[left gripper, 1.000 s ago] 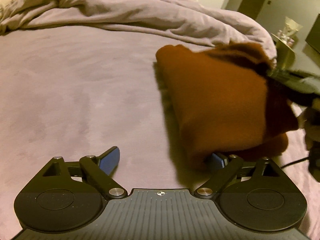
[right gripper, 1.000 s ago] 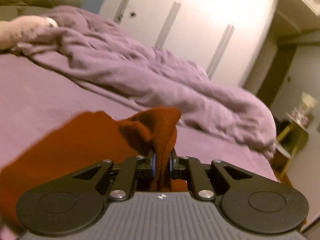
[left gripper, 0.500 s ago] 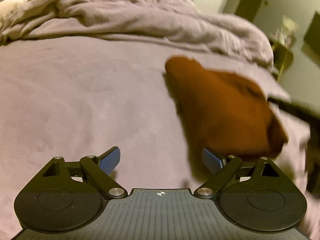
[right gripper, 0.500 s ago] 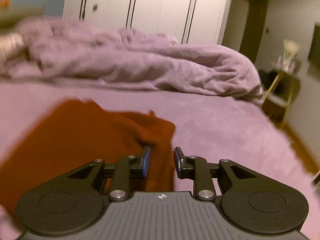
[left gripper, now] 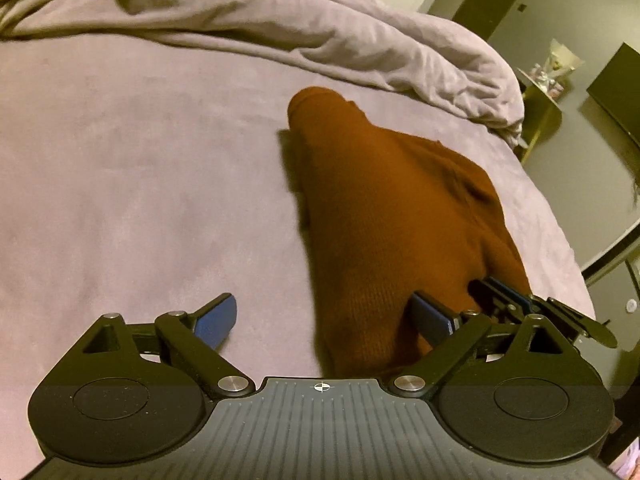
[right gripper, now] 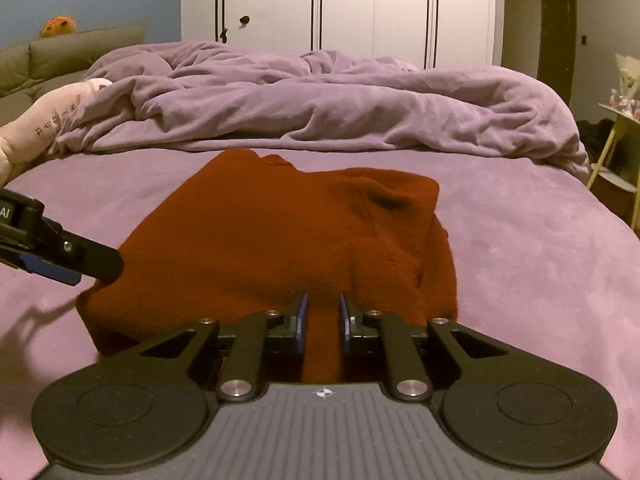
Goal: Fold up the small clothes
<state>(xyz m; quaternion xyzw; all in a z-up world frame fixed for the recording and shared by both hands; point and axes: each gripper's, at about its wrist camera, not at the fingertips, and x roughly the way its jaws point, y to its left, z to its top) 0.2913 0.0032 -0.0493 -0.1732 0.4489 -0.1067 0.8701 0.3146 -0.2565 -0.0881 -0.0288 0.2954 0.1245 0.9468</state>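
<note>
A rust-brown knitted garment (left gripper: 392, 216) lies folded on the purple bed sheet (left gripper: 140, 184). My left gripper (left gripper: 322, 318) is open wide at the garment's near end, and its right pad (left gripper: 430, 316) rests against the cloth. In the right wrist view the garment (right gripper: 280, 232) stretches away from my right gripper (right gripper: 323, 320). Its jaws are closing on a strip of the near edge, and cloth fills the narrow gap between them. One finger of the left gripper (right gripper: 92, 260) pokes in at the left, by the garment's corner. The right gripper (left gripper: 512, 304) also shows in the left wrist view, at the garment's right side.
A crumpled purple duvet (right gripper: 320, 108) lies heaped across the far side of the bed. A pale pink pillow (right gripper: 44, 120) lies at the far left. White wardrobes (right gripper: 360, 8) stand behind. A small side table (left gripper: 540, 96) stands past the bed's right edge.
The right gripper let go of the raised fold, sank to the garment's near edge and narrowed its jaws again. The garment now lies flat. The left gripper stayed open and shifted slightly.
</note>
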